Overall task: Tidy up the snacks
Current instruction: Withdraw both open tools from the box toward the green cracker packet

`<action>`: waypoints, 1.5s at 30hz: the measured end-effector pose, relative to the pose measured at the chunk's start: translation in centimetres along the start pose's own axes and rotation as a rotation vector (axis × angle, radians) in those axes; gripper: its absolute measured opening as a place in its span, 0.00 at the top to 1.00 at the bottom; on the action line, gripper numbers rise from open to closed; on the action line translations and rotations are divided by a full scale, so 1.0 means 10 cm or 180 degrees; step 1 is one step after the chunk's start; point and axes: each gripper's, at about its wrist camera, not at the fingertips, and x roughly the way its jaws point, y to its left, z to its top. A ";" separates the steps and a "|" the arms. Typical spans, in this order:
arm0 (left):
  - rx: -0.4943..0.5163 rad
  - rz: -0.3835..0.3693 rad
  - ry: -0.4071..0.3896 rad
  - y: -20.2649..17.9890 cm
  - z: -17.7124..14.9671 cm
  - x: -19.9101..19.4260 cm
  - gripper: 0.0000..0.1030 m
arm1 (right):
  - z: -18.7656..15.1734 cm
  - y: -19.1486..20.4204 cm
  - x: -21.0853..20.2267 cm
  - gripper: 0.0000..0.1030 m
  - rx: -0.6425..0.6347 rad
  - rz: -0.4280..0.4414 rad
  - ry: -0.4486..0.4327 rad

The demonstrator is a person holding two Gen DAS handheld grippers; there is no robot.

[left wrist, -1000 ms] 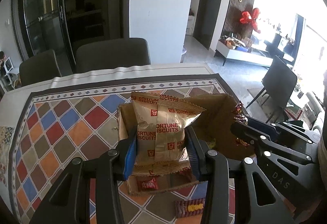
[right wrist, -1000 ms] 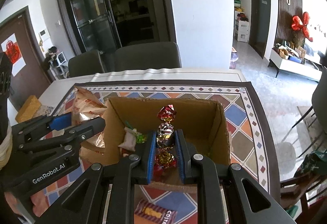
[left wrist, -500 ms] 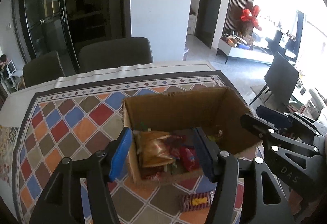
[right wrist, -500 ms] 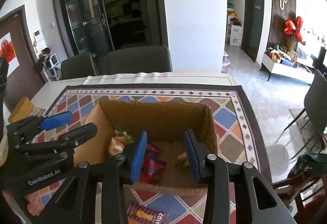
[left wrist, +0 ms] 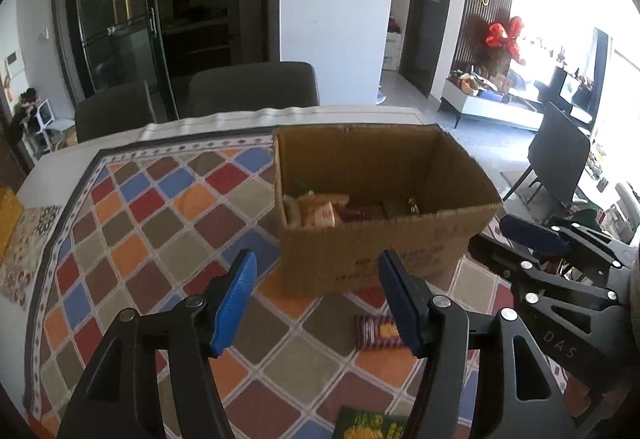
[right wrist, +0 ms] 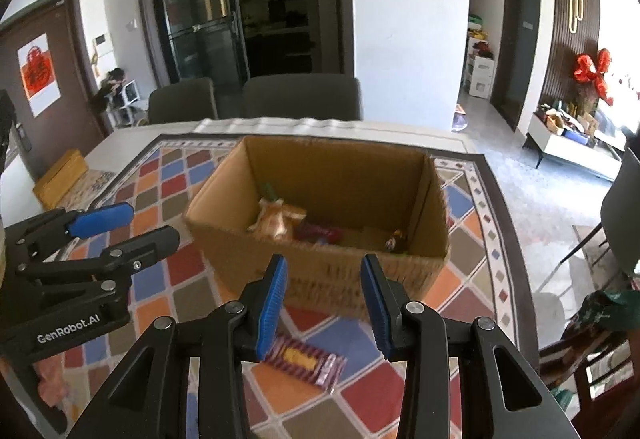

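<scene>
Both grippers, left gripper [left wrist: 316, 299] and right gripper [right wrist: 322, 299], now hang open and empty before the cardboard box [right wrist: 320, 275], their snacks dropped inside; bare tabletop [left wrist: 160, 223] lies left.

The left gripper [left wrist: 316, 299] and the right gripper [right wrist: 324, 303] are held side by side, angled downward, both with jaws parted after opening, and nothing is gripped between them.

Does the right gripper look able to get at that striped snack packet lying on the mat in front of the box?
Probably yes. The right gripper is open and empty, and the striped packet lies flat on the mat just below it, clear of the cardboard box, with nothing covering it.
</scene>
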 end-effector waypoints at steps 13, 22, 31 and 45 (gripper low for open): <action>-0.0013 0.0327 0.0188 0.11 -0.72 -0.26 0.39 | -0.49 0.33 -0.06 0.62 -0.0288 0.0313 0.0280; 0.0000 0.0383 0.0472 0.10 -1.10 -0.17 0.38 | -0.87 0.52 0.05 0.62 -0.0532 0.0550 0.0676; -0.0067 0.0433 0.0767 0.14 -1.49 -0.10 0.37 | -1.23 0.67 0.21 0.62 -0.0982 0.0680 0.1080; -0.0265 0.0377 0.1129 0.20 -1.84 0.05 0.37 | -1.54 0.95 0.58 0.48 -0.1666 0.0970 0.1653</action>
